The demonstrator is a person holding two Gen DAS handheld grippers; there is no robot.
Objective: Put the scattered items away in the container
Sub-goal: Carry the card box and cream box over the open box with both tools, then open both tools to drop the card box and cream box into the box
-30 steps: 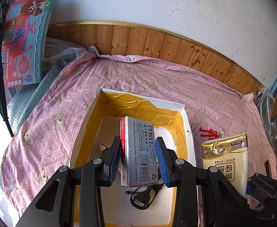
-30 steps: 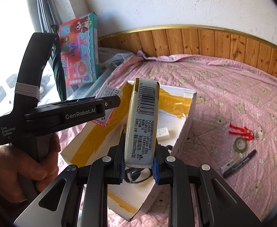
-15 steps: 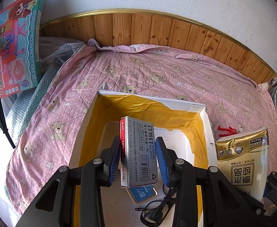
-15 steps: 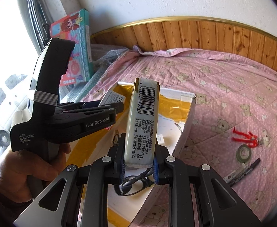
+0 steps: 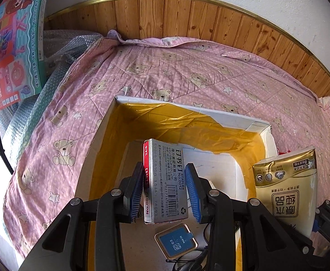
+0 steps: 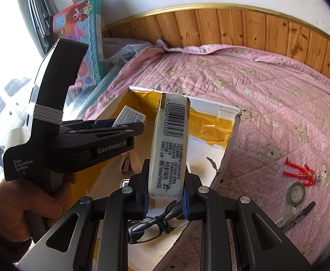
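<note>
An open cardboard box [image 5: 106, 122] with yellow tape inside lies on a pink bear-print quilt [image 5: 165, 72]. My left gripper [image 5: 165, 189] is shut on a grey staples box [image 5: 165, 180], held above the box's inside. A blue card [image 5: 176, 244] and a black cable [image 6: 155, 221] lie on the box floor. My right gripper [image 6: 165, 192] is shut on a gold tissue pack [image 6: 171, 144], over the box's right side; the same tissue pack [image 5: 286, 185] shows at the right of the left wrist view. A person's hand [image 6: 18, 203] holds the left gripper's handle.
On the quilt right of the box [image 6: 230, 140] lie a red plastic piece [image 6: 298, 171], a roll of green tape [image 6: 295, 192] and a black marker [image 6: 298, 214]. A toy carton [image 5: 13, 45] leans on bubble wrap [image 5: 52, 72] at the left. Wood panelling [image 5: 187, 18] backs the bed.
Both grippers have moved forward and lower over the box, each still holding its item. The blue card on the box floor has come into the left wrist view.
</note>
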